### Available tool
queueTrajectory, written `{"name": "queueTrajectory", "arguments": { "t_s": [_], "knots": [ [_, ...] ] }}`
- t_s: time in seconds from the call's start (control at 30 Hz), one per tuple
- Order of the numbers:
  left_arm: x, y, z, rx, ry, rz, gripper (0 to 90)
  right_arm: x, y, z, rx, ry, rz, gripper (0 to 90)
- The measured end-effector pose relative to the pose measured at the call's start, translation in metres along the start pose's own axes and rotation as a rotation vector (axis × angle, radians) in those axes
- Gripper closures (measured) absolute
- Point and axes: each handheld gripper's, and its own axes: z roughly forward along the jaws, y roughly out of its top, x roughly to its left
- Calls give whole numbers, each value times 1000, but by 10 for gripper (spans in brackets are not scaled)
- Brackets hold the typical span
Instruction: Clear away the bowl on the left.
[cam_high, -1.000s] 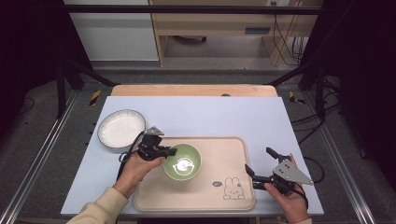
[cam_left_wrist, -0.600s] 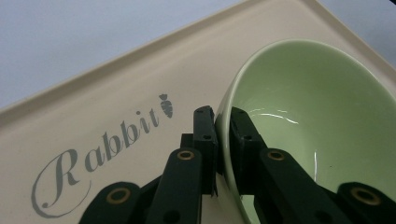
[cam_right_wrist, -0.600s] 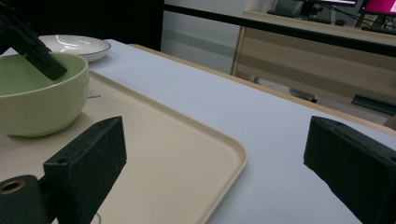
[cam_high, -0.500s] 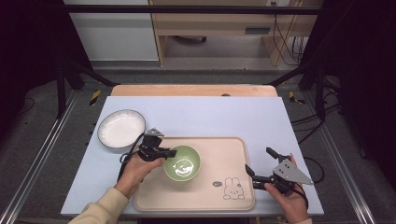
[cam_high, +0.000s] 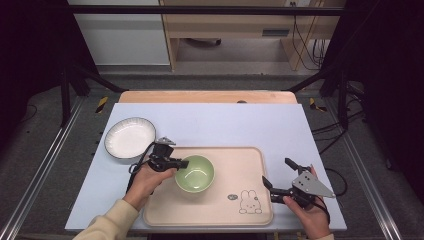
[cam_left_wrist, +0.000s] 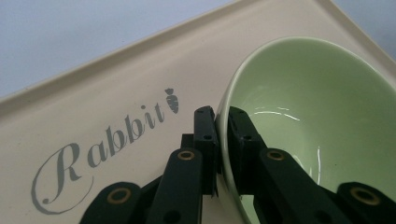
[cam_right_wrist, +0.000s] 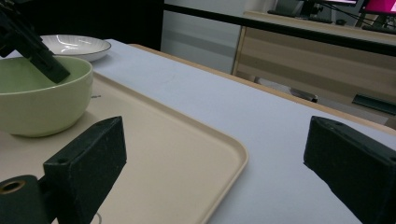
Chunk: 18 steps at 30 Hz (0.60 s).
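While the left gripper (cam_high: 176, 163) pinches the green bowl (cam_high: 195, 173), it rests on the tray (cam_high: 250, 210).
Fingers (cam_left_wrist: 204, 135) straddle its left rim; right gripper (cam_high: 276, 175) gapes wide, far right.

Pale green bowl (cam_high: 195, 173), beige tray (cam_high: 252, 210)

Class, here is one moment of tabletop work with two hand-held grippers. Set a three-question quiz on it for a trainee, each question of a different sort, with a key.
1. True or false: the left gripper is shut on the rim of the green bowl.
2. Where does the green bowl stand? A on the white plate; B on the beige tray; C on the bare table.
3. Fill in: the jaws of the right gripper stand ____.

Key: 1 true; 2 B; 3 open, holding nothing.
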Motion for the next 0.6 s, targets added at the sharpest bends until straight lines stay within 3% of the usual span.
{"name": "queueTrajectory", "arguments": {
  "t_s": [0.6],
  "knots": [
    [1, 3, 3, 17, 5, -2, 830, 0, 0, 0, 4, 2, 1, 59]
  ]
}}
